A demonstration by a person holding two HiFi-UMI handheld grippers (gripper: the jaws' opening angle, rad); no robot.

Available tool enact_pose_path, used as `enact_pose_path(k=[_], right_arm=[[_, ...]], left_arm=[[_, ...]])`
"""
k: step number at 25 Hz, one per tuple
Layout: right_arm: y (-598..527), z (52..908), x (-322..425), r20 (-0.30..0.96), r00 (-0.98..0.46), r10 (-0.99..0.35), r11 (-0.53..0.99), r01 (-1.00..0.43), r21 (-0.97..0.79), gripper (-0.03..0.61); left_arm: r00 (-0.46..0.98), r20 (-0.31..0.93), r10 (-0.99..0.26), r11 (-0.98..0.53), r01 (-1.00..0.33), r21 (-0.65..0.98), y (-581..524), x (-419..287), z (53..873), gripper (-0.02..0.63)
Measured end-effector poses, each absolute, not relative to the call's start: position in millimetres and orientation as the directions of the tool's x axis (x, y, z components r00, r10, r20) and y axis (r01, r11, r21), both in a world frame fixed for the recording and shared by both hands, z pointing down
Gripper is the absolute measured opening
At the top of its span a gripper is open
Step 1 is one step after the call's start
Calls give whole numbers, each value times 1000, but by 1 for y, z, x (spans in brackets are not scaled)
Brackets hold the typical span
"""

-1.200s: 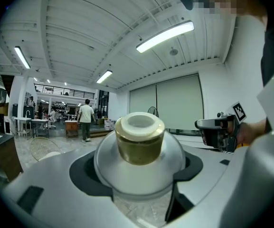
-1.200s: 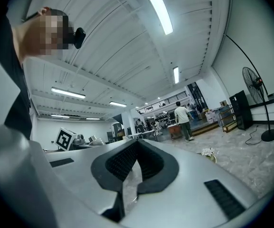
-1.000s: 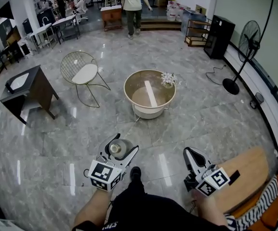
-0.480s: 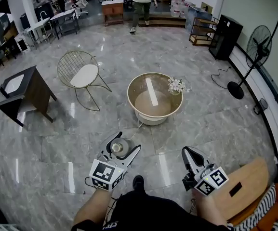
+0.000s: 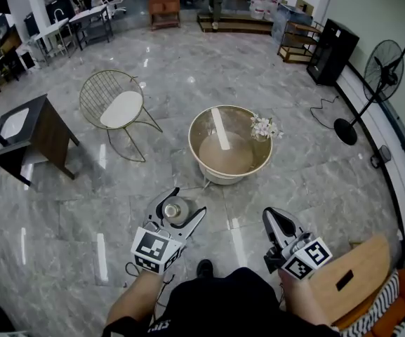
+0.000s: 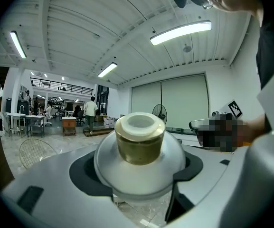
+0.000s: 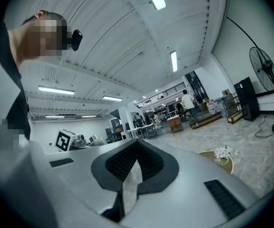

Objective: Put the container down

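Above grey floor point(image 5: 62, 216), left gripper point(image 5: 189, 200) clamps container point(image 5: 172, 208)

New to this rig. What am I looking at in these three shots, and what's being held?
There is no robot here. A person stands on a marble floor with a handheld two-jaw gripper in each hand. The head view comes from a camera on the person's head, looking steeply down. The other two views come from a camera riding on each gripper, looking along its jaws. The left gripper is shut on a small round container with a white body and a brass-coloured neck, held in the air. The right gripper has its jaws together with nothing between them. Ahead stands a round table with white flowers near its rim, and a wire chair stands to its left.
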State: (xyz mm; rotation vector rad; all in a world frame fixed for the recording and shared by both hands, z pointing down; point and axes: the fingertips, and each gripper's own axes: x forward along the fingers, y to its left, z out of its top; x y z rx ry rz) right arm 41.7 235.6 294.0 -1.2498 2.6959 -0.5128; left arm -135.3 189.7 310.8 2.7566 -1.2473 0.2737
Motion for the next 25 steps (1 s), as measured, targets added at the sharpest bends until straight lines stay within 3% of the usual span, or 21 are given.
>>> enact_pose_path(k=[14, 25], right_arm=[[149, 308, 48, 13, -658, -753, 610, -704, -364, 15], [29, 329, 84, 23, -709, -705, 646, -655, -392, 15]], left_arm=[[609, 224, -761, -624, -782, 7, 111, -144, 323, 342], [559, 246, -792, -573, -820, 18, 5, -110, 336, 342]])
